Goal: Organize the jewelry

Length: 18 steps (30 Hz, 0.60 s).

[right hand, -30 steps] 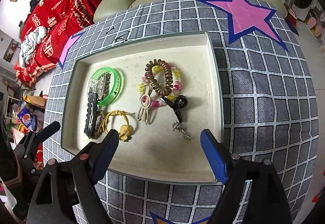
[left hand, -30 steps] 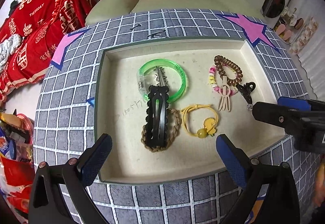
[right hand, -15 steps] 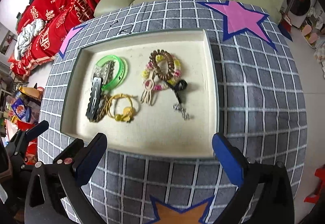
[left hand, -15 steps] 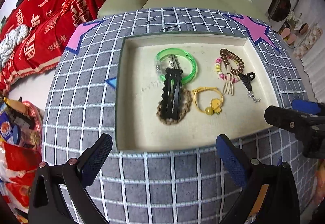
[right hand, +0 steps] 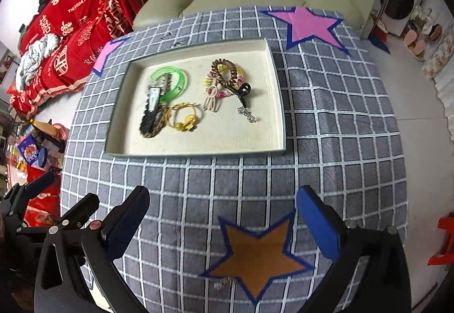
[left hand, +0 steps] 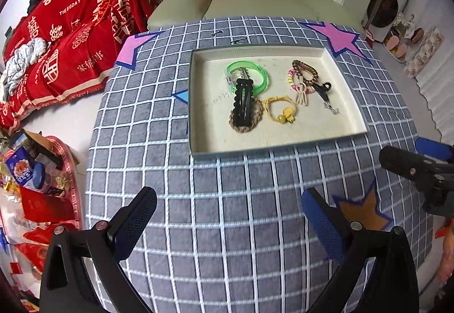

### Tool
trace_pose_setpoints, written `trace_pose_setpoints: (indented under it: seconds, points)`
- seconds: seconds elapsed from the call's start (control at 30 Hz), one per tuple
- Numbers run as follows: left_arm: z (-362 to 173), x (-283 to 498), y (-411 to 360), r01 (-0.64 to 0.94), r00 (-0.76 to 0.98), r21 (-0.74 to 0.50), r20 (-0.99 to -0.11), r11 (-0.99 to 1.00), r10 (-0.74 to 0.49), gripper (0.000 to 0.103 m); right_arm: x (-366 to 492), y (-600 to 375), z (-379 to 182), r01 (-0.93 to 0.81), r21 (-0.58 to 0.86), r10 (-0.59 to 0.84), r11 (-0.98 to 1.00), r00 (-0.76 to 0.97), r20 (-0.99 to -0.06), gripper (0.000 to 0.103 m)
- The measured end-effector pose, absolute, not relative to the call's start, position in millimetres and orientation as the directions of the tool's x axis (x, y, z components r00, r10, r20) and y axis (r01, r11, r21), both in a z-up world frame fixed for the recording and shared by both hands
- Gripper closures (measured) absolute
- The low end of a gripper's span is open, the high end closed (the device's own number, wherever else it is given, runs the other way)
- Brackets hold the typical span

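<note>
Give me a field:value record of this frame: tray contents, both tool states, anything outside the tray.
surface: grey grid tablecloth with star patches
tray: shallow cream tray, far half of the table
tray left group: green bangle, black hair clip lying over it and a braided brown band
tray middle: yellow hair tie with charm
tray right group: brown coil hair tie on a beaded bracelet, small black claw clip
left tool: open, empty, over the cloth short of the tray
right tool: open, empty, above the orange star
</note>
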<state>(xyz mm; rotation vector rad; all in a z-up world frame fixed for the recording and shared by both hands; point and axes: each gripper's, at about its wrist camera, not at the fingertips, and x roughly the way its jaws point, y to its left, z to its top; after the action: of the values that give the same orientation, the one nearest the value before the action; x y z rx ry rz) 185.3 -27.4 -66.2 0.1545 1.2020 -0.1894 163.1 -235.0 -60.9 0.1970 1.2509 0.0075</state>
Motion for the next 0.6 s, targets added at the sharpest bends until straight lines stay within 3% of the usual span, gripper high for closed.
trace_pose_setpoints:
  seconds: [0.6]
  points:
    - [-4, 100, -1, 0.250, 0.416, 0.024, -0.905, 0.968, -0.085, 0.000, 81, -212, 15, 0.133, 0.096, 0.031, 0.986, 0.424, -0.905, 0.000]
